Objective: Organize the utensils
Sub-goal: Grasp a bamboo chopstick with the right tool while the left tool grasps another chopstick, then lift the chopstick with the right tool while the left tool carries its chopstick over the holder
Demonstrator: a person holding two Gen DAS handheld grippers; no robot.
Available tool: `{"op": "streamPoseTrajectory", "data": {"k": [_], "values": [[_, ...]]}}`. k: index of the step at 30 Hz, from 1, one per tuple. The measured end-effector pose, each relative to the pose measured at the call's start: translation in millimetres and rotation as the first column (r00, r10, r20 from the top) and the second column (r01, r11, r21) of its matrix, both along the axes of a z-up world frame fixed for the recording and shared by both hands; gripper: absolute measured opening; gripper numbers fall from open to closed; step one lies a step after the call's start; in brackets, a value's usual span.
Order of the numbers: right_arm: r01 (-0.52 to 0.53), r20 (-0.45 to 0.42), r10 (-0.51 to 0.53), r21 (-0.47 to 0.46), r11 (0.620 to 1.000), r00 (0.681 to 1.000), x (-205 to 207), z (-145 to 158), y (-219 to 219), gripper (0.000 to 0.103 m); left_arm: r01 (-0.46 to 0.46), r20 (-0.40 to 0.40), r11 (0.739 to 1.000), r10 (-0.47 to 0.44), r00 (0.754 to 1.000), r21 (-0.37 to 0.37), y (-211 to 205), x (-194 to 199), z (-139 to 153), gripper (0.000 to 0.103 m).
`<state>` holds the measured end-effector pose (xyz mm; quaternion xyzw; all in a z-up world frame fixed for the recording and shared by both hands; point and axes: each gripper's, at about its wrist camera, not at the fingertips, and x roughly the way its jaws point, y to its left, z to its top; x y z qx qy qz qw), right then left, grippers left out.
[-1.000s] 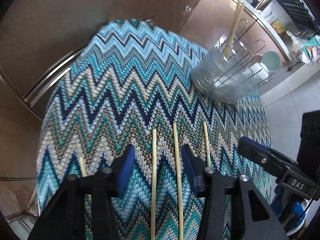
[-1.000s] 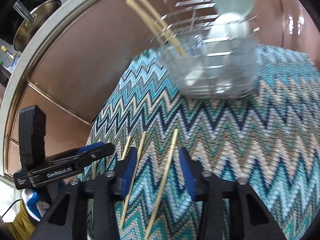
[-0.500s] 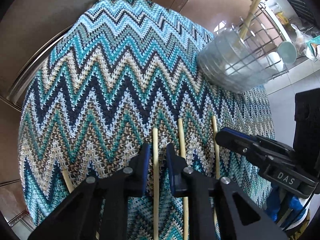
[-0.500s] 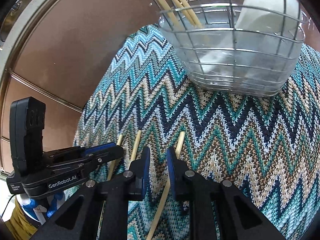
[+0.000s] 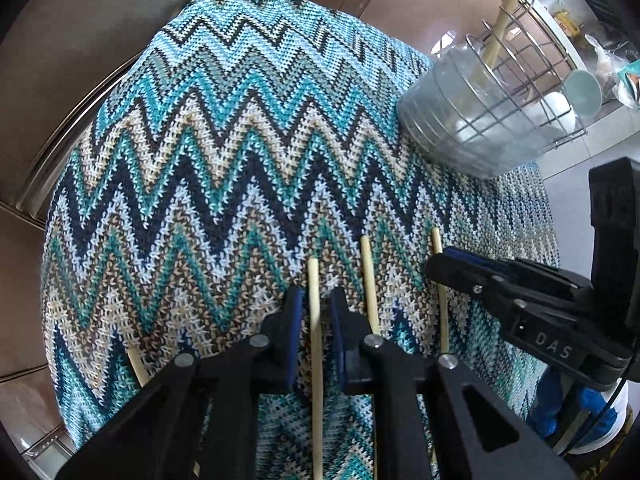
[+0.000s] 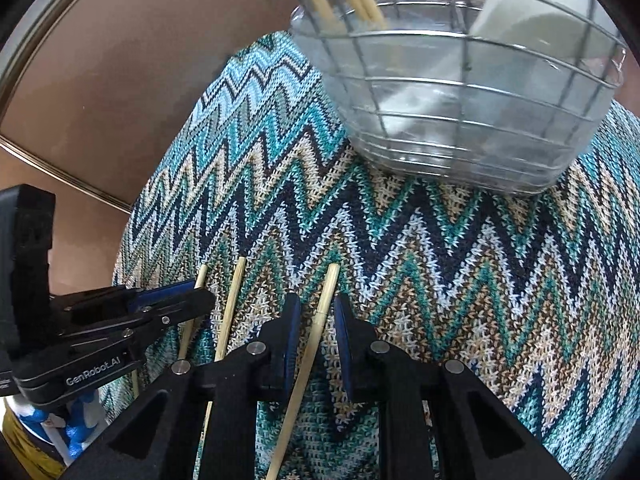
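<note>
Both tongs, left [image 5: 314, 310] and right [image 6: 316, 314], nearly closed, straddle thin bamboo chopsticks [image 5: 316, 344]; slim sticks could slip toward six o'clock.

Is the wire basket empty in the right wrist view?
No. The wire basket already holds several chopsticks standing at its left side and a white cup at its right.

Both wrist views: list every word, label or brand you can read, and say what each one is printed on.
"DAS" – white letters on the black body of the right gripper, seen from the left wrist view.
"GenRobot.AI" – white letters on the black body of the left gripper, seen from the right wrist view.
Packets on the far counter: print too small and blurred to read.
</note>
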<state>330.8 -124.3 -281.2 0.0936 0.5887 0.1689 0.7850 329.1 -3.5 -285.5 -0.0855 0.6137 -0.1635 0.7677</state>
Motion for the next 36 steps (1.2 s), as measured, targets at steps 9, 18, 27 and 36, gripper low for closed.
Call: {"op": "streamPoseTrajectory", "data": {"k": [9, 18, 27, 36], "values": [[-0.033, -0.022, 0.032, -0.032, 0.999, 0.999, 5.9, -6.9, 12.8, 0.010, 0.001, -0.010, 0.998, -0.001, 1.000, 0.057, -24.0, 3.1, 0.5, 0.007], [-0.057, -0.063, 0.054, -0.045, 0.997, 0.997, 6.7, -8.5, 15.2, 0.008, -0.003, -0.050, 0.997, 0.007, 0.999, 0.080, -19.7, 11.4, -1.7, 0.004], [-0.059, -0.075, 0.055, -0.052, 0.997, 0.996, 4.8, -7.5, 20.9, 0.007, -0.034, -0.073, 0.996, 0.040, 0.996, 0.080, -18.6, 18.5, -4.9, 0.004], [-0.061, -0.018, 0.060, -0.048, 0.997, 0.998, -31.9, 21.3, 3.9, 0.006, -0.080, -0.016, 0.996, 0.081, 0.997, 0.043, 3.1, 5.4, 17.9, 0.004]]}}
